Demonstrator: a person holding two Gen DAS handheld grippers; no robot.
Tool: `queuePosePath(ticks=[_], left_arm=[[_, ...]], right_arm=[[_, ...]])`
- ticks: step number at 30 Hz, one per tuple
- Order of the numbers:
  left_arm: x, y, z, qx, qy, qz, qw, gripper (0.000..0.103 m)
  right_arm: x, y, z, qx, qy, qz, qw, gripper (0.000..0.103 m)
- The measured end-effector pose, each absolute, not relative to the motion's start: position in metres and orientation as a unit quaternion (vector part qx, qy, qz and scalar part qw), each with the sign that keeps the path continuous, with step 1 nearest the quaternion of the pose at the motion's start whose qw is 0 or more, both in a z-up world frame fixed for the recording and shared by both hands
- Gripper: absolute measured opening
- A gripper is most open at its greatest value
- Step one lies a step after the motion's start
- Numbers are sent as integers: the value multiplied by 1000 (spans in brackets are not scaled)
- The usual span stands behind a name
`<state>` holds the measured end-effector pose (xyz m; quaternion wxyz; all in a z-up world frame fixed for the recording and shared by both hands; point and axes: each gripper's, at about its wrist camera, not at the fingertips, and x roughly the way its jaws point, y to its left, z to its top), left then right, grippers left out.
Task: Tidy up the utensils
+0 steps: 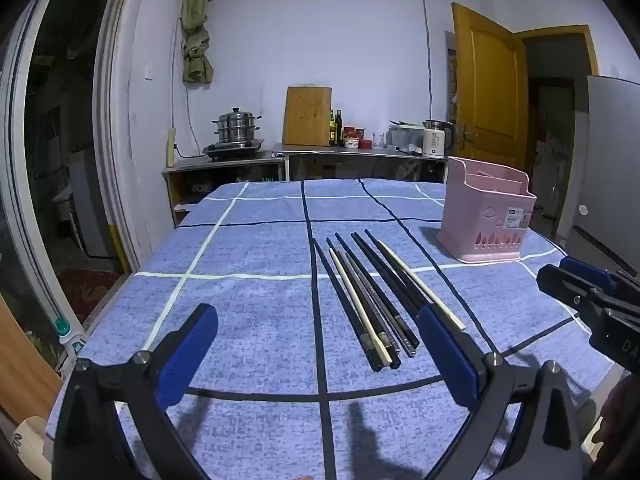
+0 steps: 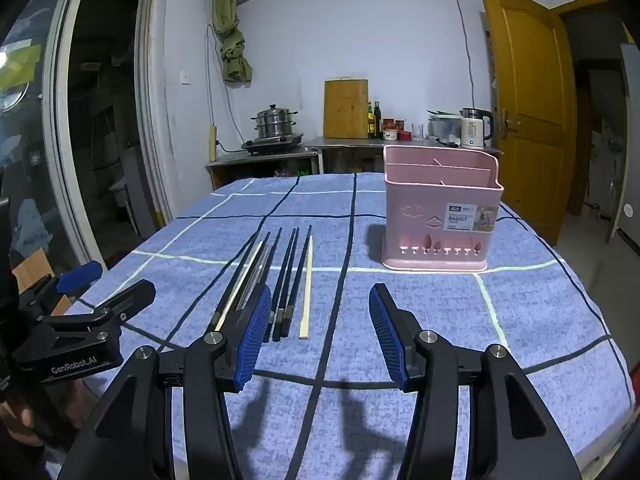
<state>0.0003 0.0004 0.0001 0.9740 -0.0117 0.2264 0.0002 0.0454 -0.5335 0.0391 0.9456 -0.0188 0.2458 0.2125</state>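
Observation:
Several chopsticks [image 1: 368,300], mostly black with two pale ones, lie side by side on the blue checked tablecloth [image 1: 248,320]; they also show in the right wrist view [image 2: 280,280]. A pink utensil basket [image 1: 488,220] with dividers stands upright at the right; it also shows in the right wrist view [image 2: 440,220]. My left gripper [image 1: 320,336] is open and empty, above the cloth just short of the chopsticks' near ends. My right gripper [image 2: 320,328] is open and empty, to the right of the chopsticks' near ends. Each gripper shows in the other's view [image 1: 584,292] [image 2: 92,300].
The tablecloth [image 2: 520,320] covers the whole table; its edges drop off left and right. Beyond the far edge stands a counter with a steamer pot [image 1: 237,128], a cutting board [image 1: 307,116], bottles and a kettle [image 2: 474,128]. A yellow door [image 2: 528,100] is at the right.

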Motion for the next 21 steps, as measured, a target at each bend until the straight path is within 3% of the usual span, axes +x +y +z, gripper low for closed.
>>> queuePosePath(ticks=[21], left_arm=[[-2, -3, 3, -10, 221, -6, 975, 102]], right_arm=[[42, -531, 41, -20, 239, 211, 948, 52]])
